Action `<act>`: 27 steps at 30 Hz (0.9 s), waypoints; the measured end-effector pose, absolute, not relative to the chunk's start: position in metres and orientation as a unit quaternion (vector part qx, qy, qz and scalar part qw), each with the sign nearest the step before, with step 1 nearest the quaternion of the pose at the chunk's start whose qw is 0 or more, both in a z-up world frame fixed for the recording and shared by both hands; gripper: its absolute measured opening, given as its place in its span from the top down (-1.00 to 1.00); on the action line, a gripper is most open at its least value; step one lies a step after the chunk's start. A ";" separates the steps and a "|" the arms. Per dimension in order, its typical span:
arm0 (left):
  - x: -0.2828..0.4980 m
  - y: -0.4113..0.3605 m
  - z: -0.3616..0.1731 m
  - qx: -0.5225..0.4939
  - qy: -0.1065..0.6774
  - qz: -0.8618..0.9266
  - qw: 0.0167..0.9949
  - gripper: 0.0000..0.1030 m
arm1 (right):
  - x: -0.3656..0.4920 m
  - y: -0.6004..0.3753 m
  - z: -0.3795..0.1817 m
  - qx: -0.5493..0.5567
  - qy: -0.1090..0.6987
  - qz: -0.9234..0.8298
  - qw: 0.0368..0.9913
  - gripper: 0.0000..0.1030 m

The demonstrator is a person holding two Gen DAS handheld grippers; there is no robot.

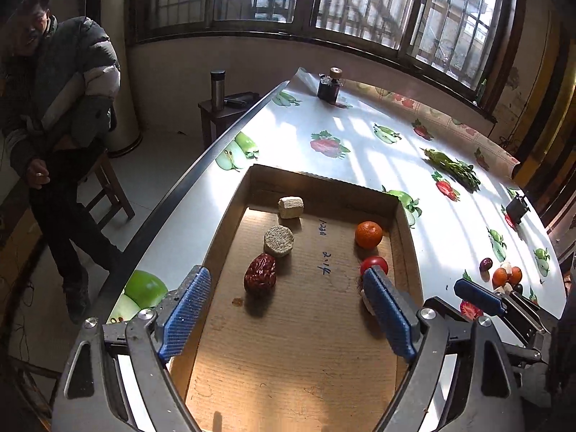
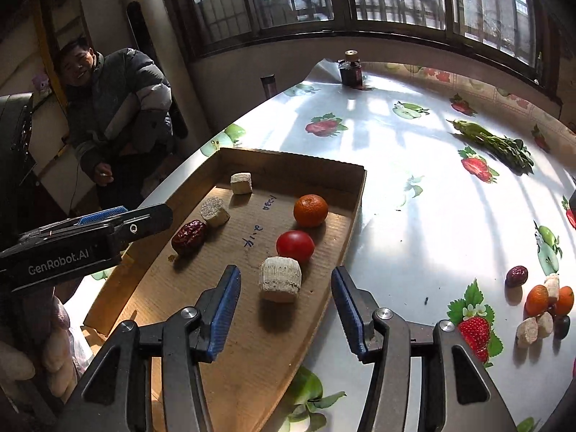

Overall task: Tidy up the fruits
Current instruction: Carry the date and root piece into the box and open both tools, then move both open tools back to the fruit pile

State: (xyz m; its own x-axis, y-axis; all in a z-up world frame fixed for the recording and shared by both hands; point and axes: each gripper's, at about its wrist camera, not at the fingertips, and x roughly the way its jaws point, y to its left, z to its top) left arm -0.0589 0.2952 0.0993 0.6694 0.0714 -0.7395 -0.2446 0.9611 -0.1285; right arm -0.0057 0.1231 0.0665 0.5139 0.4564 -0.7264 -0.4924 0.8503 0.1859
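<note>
A shallow cardboard tray lies on the table. In it are a red jujube, an orange mandarin, a red tomato and three pale cut stem chunks. My left gripper is open and empty above the tray's near end. My right gripper is open, with the nearest chunk lying just ahead between its fingers. A pile of loose mandarins, a jujube and more chunks lies to the right on the table.
The table has a white fruit-print cloth. A bunch of green vegetables lies at the far right and a small dark bottle stands at the far edge. A person in a puffer jacket sits to the left beyond the table.
</note>
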 end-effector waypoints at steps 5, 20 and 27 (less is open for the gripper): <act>-0.093 0.248 0.114 -0.103 0.360 0.052 0.926 -0.76 | -0.020 0.076 0.075 0.006 0.403 0.252 0.880 -0.14; -0.133 0.130 0.116 0.010 0.332 0.056 0.942 -0.76 | -0.054 -0.083 0.075 0.060 0.383 0.145 0.910 -0.14; -0.129 0.109 0.112 0.037 0.333 0.057 0.941 -0.76 | -0.055 -0.140 0.076 0.098 0.378 0.107 0.914 -0.15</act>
State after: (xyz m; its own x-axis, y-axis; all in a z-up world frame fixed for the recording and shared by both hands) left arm -0.1295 0.1094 0.1120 0.7723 0.1324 -0.6213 -0.0836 0.9907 0.1072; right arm -0.0553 -0.1404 0.0761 0.6911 0.2710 -0.6700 -0.1221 0.9575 0.2612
